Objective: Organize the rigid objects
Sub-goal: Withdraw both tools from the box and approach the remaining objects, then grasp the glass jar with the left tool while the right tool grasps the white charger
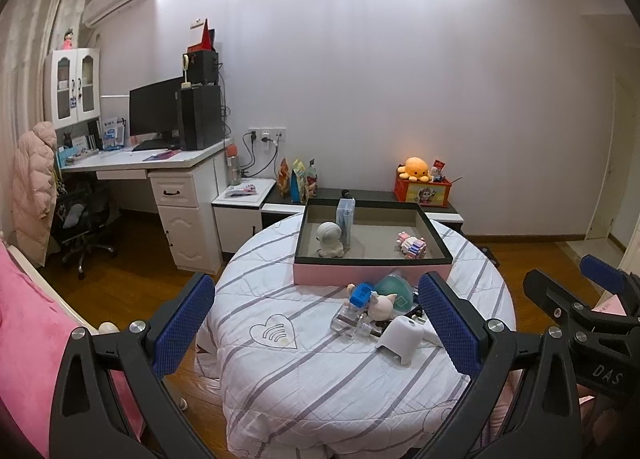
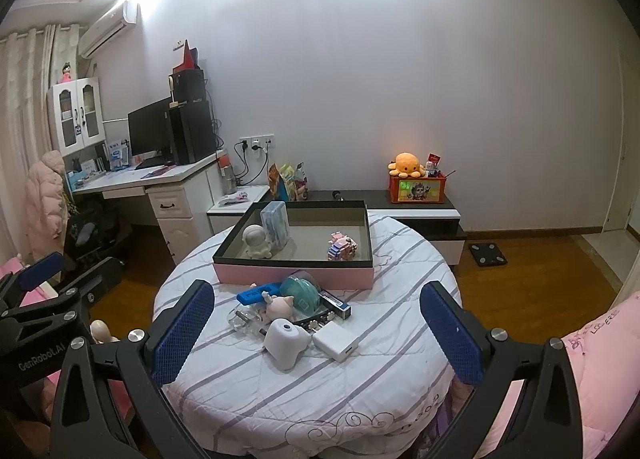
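Observation:
A pink-sided box tray [image 1: 372, 274] [image 2: 296, 274] stands at the far side of the round quilt-covered table [image 1: 320, 371] [image 2: 304, 387]. Inside it are a white astronaut figure [image 1: 330, 239] [image 2: 255, 241], a clear blue case [image 1: 345, 221] [image 2: 276, 227] and a pink block toy [image 1: 412, 245] [image 2: 341, 247]. In front of the tray lies a pile: a white curved gadget [image 1: 402, 337] [image 2: 285, 341], a white charger block [image 2: 335, 342], a pink pig figure [image 1: 382, 305] [image 2: 279, 306], a blue bar [image 2: 258, 293] and a teal round case [image 2: 300, 293]. My left gripper [image 1: 318, 329] and right gripper [image 2: 318, 329] both hang open and empty short of the pile.
A white desk [image 1: 160, 167] with a monitor and an office chair stand at the left. A low dark cabinet [image 2: 416, 215] behind the table carries a red toy box [image 2: 418, 189]. A black scale [image 2: 487, 253] lies on the wood floor. Pink bedding borders both sides.

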Available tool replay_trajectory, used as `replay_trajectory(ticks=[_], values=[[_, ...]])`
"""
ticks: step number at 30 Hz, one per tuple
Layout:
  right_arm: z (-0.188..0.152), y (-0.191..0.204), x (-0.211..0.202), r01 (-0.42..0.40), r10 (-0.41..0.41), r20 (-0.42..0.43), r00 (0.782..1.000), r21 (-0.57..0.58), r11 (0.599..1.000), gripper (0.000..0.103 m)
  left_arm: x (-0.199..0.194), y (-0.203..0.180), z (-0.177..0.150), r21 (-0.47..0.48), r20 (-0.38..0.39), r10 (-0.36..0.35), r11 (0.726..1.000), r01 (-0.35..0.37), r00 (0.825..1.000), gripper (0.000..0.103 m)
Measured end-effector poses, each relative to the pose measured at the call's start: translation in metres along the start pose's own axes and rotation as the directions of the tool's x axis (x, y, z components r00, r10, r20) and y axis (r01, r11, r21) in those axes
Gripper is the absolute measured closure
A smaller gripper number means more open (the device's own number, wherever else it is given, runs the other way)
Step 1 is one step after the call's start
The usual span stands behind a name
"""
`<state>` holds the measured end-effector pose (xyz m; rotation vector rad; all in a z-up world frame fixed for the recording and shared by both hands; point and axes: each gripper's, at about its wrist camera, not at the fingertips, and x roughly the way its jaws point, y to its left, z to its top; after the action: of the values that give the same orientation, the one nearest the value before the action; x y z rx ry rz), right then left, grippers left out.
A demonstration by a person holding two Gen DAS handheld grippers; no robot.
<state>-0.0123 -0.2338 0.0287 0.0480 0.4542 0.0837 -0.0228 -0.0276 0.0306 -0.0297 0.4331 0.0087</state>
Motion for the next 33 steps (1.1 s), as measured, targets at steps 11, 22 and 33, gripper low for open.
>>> replay_trajectory(ticks=[11, 22, 33], values=[[-0.022, -0.014, 0.036, 0.048, -0.050, -0.111, 0.993, -0.019, 0.999, 0.000, 0.029, -0.002, -0.017, 0.013, -0.072, -0.016, 1.000, 0.017, 0.997, 0.000], [-0.058, -0.020, 0.105, 0.011, -0.013, -0.304, 0.953, -0.011, 1.000, 0.000, 0.103, -0.005, -0.047, 0.027, -0.195, -0.034, 0.999, 0.040, 0.980, 0.000], [-0.082, -0.033, 0.168, 0.033, -0.046, -0.419, 0.907, -0.039, 0.999, 0.000, 0.189, -0.018, -0.076, 0.029, -0.328, -0.064, 0.997, 0.078, 0.942, 0.000]])
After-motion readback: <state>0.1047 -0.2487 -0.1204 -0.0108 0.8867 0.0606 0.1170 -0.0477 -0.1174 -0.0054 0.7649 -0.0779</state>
